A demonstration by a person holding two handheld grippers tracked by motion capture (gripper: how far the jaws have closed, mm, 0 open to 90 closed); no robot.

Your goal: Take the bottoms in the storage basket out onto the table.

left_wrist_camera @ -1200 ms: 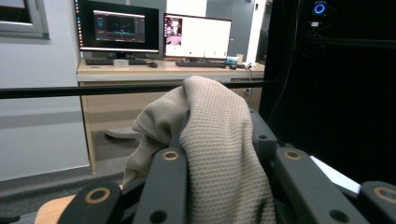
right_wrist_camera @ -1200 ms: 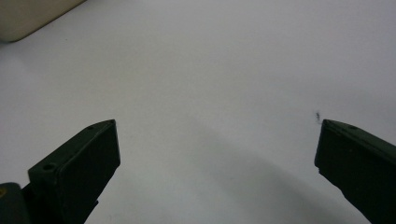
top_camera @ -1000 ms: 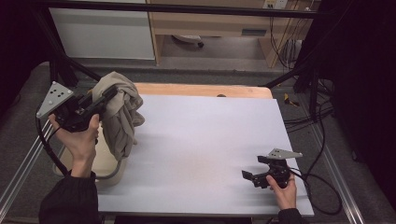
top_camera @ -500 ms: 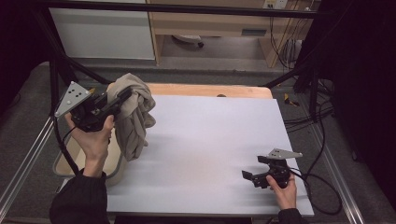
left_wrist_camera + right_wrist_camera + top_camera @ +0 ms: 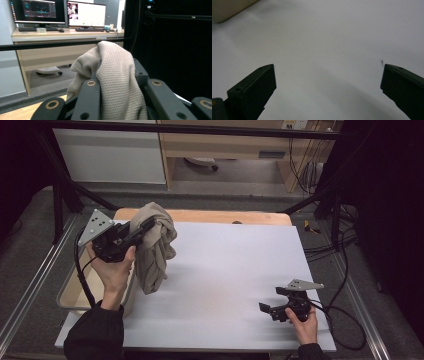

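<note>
A beige knitted cloth hangs bunched from my left gripper, held up over the left edge of the white table. In the left gripper view the cloth drapes over and between the black jaws, which are shut on it. My right gripper rests low near the table's front right, its jaws wide apart. In the right gripper view the right gripper has only bare white tabletop between its two fingers.
A cream plastic bin stands at the table's left edge, under my left forearm. A wooden strip runs along the table's far edge. Black frame bars and cables border the right side. A desk with monitors stands beyond.
My left hand has carried the cloth to the right, from above the bin toward the table. The right gripper has stayed where it was.
</note>
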